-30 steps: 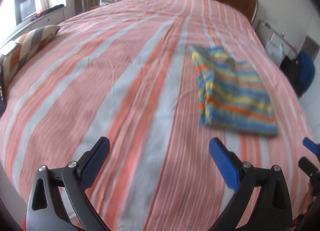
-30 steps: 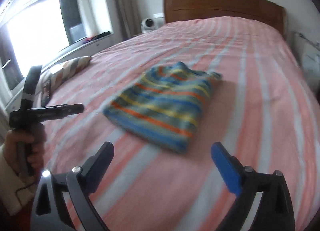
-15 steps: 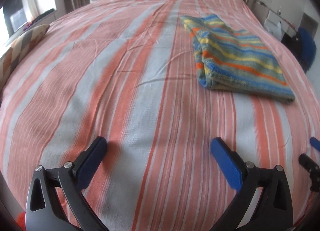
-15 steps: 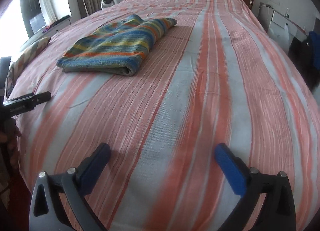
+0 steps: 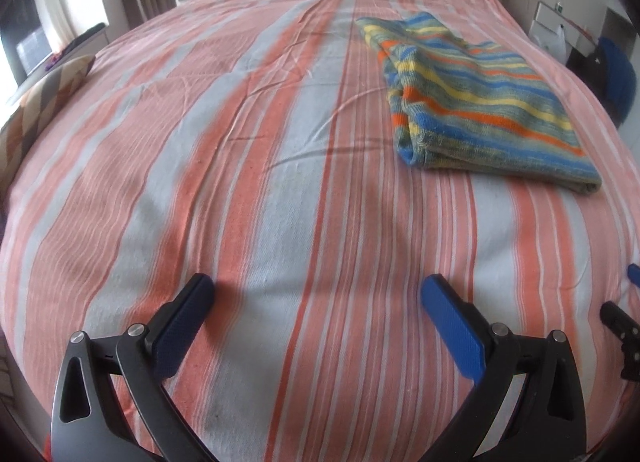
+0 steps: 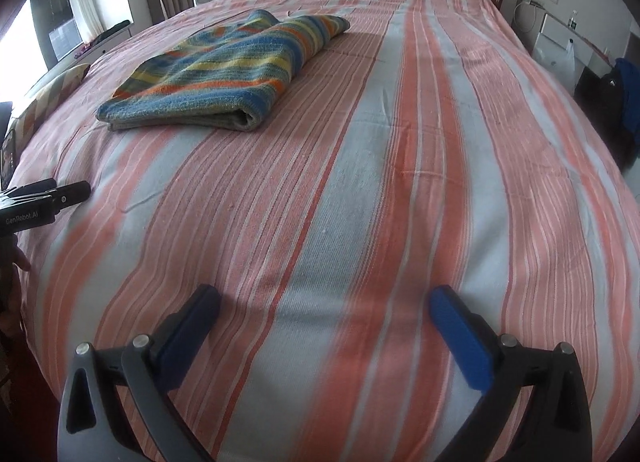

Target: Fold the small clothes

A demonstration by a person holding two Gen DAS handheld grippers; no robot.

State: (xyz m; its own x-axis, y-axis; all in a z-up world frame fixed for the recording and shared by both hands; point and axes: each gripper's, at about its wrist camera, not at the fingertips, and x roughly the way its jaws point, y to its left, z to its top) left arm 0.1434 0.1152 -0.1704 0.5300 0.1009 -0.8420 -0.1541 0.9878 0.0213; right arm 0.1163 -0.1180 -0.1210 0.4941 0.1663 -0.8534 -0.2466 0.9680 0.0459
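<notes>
Since the striped garment already lies folded on the bedspread, well ahead of both tools, the folding looks finished, and with the left gripper and right gripper spread wide and empty, the next move is probably fetching another piece.

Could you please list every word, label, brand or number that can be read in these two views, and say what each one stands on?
"GenRobot.AI": white letters on the black body of the left gripper, at the left edge of the right wrist view; its first letters are dim.
The small items on the stand beside the bed are too small to read.
The folded striped garment shows no text.
</notes>
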